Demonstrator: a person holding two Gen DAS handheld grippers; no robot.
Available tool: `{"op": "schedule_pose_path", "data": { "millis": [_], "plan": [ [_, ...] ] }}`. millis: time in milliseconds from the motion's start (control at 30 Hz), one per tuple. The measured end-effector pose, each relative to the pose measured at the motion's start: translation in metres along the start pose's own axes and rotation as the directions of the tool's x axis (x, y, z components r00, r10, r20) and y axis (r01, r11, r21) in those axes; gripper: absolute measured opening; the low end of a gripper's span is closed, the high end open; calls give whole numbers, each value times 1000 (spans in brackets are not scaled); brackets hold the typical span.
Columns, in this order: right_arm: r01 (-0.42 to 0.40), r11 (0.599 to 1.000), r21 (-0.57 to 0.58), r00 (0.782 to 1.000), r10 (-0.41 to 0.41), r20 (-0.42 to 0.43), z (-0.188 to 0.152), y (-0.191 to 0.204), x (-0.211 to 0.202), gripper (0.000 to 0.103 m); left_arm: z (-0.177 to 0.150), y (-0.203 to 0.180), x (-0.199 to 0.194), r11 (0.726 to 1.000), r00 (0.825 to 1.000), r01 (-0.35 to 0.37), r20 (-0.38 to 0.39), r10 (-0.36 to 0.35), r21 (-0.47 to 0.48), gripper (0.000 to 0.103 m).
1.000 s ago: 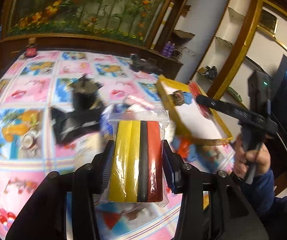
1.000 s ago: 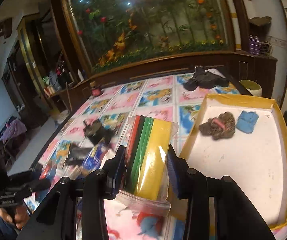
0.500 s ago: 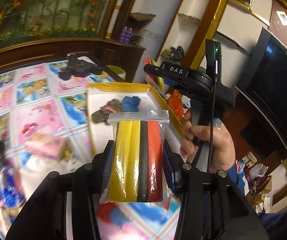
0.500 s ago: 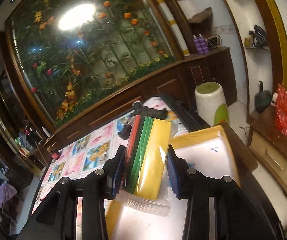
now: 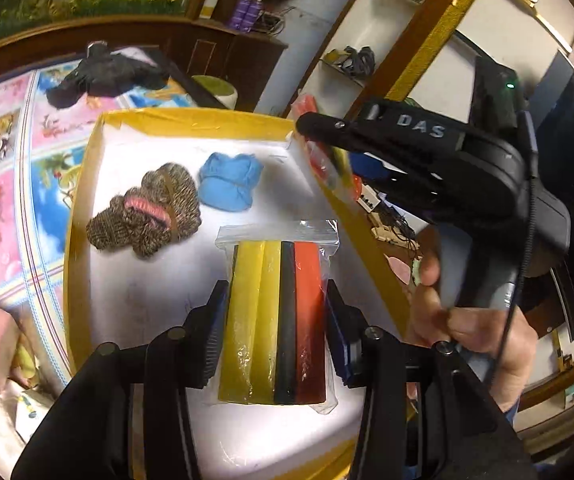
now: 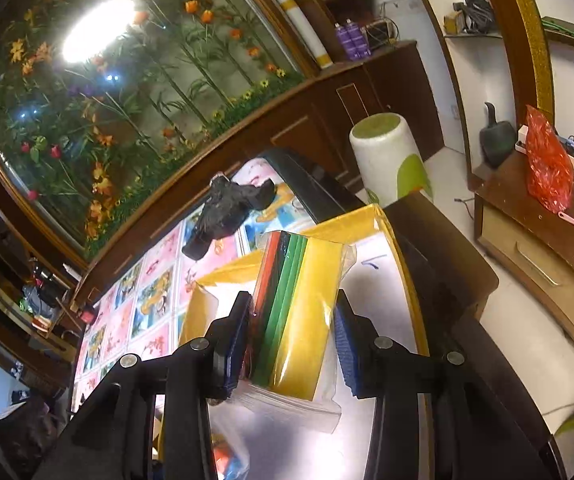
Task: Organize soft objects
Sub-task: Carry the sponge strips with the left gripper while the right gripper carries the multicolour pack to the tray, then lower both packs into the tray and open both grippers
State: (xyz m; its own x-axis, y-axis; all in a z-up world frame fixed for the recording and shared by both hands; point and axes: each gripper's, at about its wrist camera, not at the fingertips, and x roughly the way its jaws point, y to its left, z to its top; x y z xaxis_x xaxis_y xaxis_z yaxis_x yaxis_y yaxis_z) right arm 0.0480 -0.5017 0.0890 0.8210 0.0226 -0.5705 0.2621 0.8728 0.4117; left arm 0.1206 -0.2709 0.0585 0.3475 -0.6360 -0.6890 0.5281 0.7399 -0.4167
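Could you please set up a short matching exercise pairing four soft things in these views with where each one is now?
Things:
1. blue cloth
2. brown knitted bundle
3. black cloth
4. bagged pack with green strips

Places:
A. on the patterned sheet, outside the tray
B. in the right gripper
C. in the tray, farther back
D. in the tray, left of the blue one

Pairs: 1-C, 2-D, 3-A, 4-B

Glossy clear plastic bag (image 5: 275,312), fuzzy knitted wool bundle (image 5: 147,208), matt white tray (image 5: 135,280).
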Motion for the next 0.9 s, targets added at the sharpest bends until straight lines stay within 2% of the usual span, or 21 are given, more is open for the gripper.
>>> {"op": "schedule_pose_path", "data": {
  "millis": [300, 400, 533, 900],
  "plan": [
    [82, 995, -52, 995, -85, -54, 16, 30, 31, 39, -3, 3, 3, 999, 999, 32, -6, -32, -17, 42],
    [123, 991, -61, 990, -127, -59, 20, 36, 37, 39, -3, 6, 5, 999, 1000, 22, -6, -23, -31, 42],
    [136, 988, -72, 986, -143, -91, 18, 46, 51, 39, -4, 4, 11, 999, 1000, 7, -17, -7, -34, 42],
    [150, 986, -74, 983, -157, -94, 17, 47, 62, 44, -4, 8, 20, 998, 999, -4, -34, 2, -70, 45]
  ]
}}
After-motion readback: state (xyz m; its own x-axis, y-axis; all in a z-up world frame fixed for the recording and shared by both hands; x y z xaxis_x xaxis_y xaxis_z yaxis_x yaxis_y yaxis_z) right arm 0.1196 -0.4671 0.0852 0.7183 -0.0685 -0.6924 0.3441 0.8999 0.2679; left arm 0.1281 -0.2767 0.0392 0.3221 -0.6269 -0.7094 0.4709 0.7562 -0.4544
